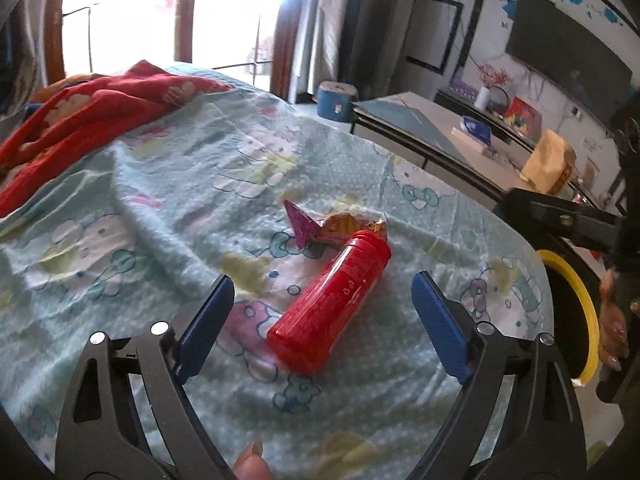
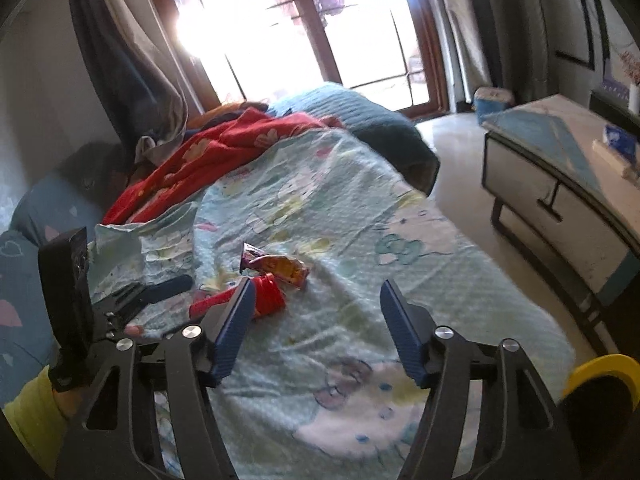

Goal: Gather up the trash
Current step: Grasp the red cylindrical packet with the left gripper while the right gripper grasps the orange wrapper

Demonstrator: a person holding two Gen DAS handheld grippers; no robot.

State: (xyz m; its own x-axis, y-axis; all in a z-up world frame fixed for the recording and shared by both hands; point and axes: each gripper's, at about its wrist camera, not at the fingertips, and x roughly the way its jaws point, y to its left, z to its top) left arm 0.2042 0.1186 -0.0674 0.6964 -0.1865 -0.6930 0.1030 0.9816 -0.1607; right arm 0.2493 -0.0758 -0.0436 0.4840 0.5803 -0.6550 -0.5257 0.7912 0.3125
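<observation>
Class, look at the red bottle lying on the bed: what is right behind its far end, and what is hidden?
Behind the red bottle lies a crumpled snack wrapper, purple and gold, on the patterned sheet. The bottle's cap end covers part of the wrapper, so whether they touch cannot be told.

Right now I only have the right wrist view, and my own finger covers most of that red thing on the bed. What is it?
Observer: A red bottle, lying on its side on the sheet, its ribbed end toward the wrapper.
Operator: Is the left gripper holding it?
Observer: No. The left gripper is open; the bottle shows between its fingers with a clear gap on each side.
Operator: Anything on the table that I'm missing?
Observer: A brown paper bag stands at the table's far end, outside your picture.
</observation>
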